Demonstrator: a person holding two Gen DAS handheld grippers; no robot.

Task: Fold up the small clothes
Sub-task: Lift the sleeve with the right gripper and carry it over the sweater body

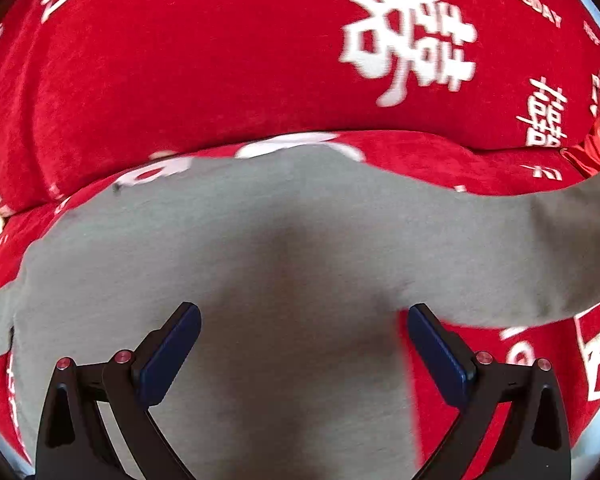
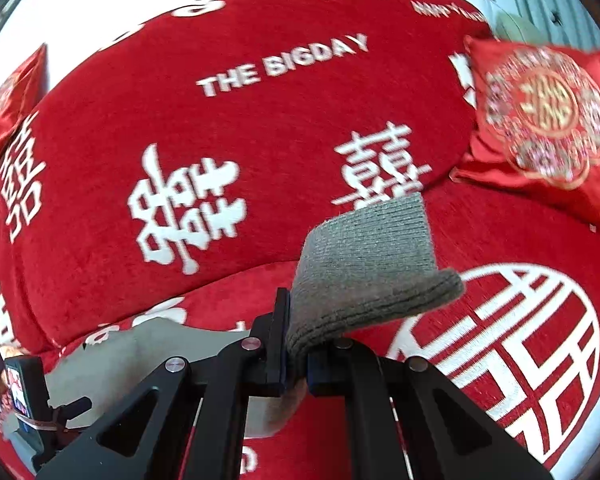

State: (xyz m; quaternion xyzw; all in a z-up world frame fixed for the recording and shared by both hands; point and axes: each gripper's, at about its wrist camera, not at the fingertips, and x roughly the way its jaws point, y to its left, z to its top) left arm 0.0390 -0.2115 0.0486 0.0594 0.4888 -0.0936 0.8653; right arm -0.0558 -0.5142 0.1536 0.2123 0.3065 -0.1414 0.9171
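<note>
A grey knit garment (image 1: pixel 268 248) lies spread on a red sofa seat (image 1: pixel 420 152) with white characters. My left gripper (image 1: pixel 304 356) is open, its blue pads (image 1: pixel 172 356) hovering just above the garment's body with nothing between them. One grey sleeve stretches off to the right in the left wrist view (image 1: pixel 572 224). My right gripper (image 2: pixel 296 344) is shut on the ribbed cuff of that sleeve (image 2: pixel 364 256) and holds it lifted above the seat. Part of the grey garment also shows low left in the right wrist view (image 2: pixel 148 344).
The red sofa backrest (image 2: pixel 260 140) with white lettering rises behind. A red embroidered cushion (image 2: pixel 540 120) leans at the right end, another cushion (image 2: pixel 8 96) at the left. My left gripper's body shows in the right wrist view (image 2: pixel 32 400).
</note>
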